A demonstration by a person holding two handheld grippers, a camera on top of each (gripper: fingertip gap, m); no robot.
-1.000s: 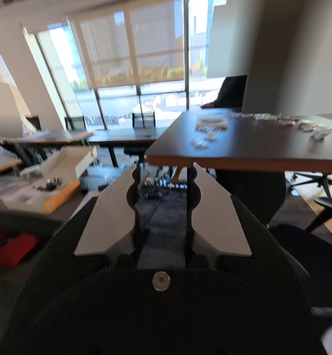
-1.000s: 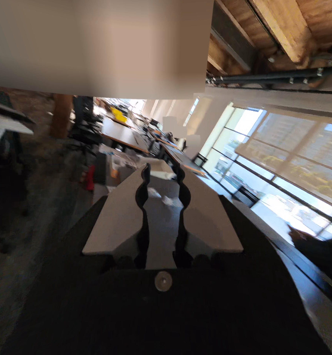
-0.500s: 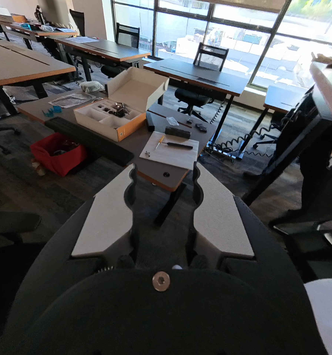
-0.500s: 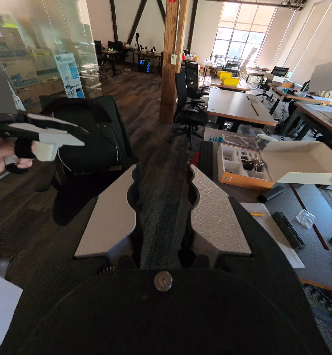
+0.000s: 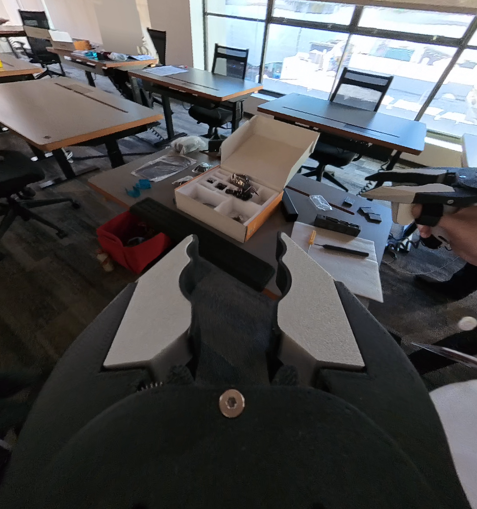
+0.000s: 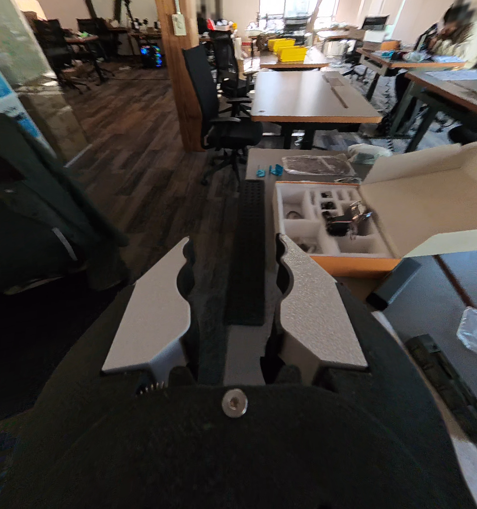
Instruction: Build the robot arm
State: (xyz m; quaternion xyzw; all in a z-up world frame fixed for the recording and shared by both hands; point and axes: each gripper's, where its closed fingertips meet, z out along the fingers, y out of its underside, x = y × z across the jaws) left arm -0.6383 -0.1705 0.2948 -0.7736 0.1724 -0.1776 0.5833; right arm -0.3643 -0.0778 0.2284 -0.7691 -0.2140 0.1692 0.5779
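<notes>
My left gripper (image 5: 236, 242) is open and empty, held in the air before a low grey table (image 5: 116, 181). An open white and orange box (image 5: 229, 203) with foam compartments and small dark parts lies on it. A long black perforated block (image 5: 201, 242) lies along the table's near edge. My right gripper (image 6: 233, 243) is open and empty above that block (image 6: 249, 248), with the box (image 6: 334, 225) to its right. The right gripper also shows in the left wrist view (image 5: 369, 186), held in a hand, its fingers apart.
A white sheet (image 5: 350, 264) carries a small orange-handled tool (image 5: 311, 239) and a black pen-like tool (image 5: 342, 250). A black bar (image 5: 336, 225), a clear bag (image 5: 318, 201) and blue pieces (image 5: 138, 187) lie on the table. A red bin (image 5: 130, 242) sits on the floor. Desks and office chairs stand around.
Both grippers swung from pointing across the room down toward the low table. The right jaws opened wider. The left jaws stayed open.
</notes>
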